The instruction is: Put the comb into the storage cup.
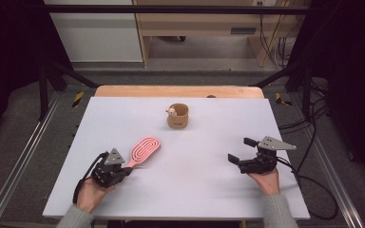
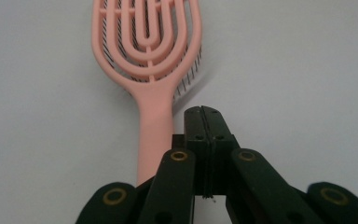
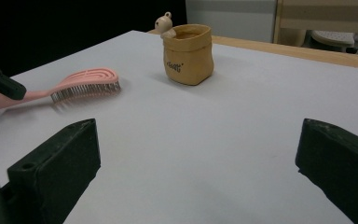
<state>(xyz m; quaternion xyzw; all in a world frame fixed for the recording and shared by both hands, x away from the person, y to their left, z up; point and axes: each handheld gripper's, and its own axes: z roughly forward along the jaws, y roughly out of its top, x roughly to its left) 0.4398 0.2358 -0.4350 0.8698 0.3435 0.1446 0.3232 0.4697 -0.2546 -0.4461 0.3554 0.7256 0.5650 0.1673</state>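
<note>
- The left gripper [image 1: 123, 172] has its jaws pressed flat together with nothing between them. In the left gripper view its tip [image 2: 204, 112] sits just beside the handle of the pink hairbrush [image 2: 149, 70], on the handle's right. I cannot tell if they touch.
- The hairbrush [image 1: 144, 150] lies on the white table [image 1: 209, 190] near the left front, bristles down, its head pointing away toward the middle.
- It looks light and made of stiff plastic, so it should lift easily. The smooth handle may slip. The best place to grab is the narrow handle, not the head with its open loops and thin bristles [image 3: 86, 89], which bend.
- The brush is pink, with a long oval head made of curved bars.
- A small tan pot [image 1: 178, 116] with a tiny animal on its rim stands farther back.
- The right gripper [image 1: 243, 149] is wide open and holds nothing, well apart from the brush.
</note>
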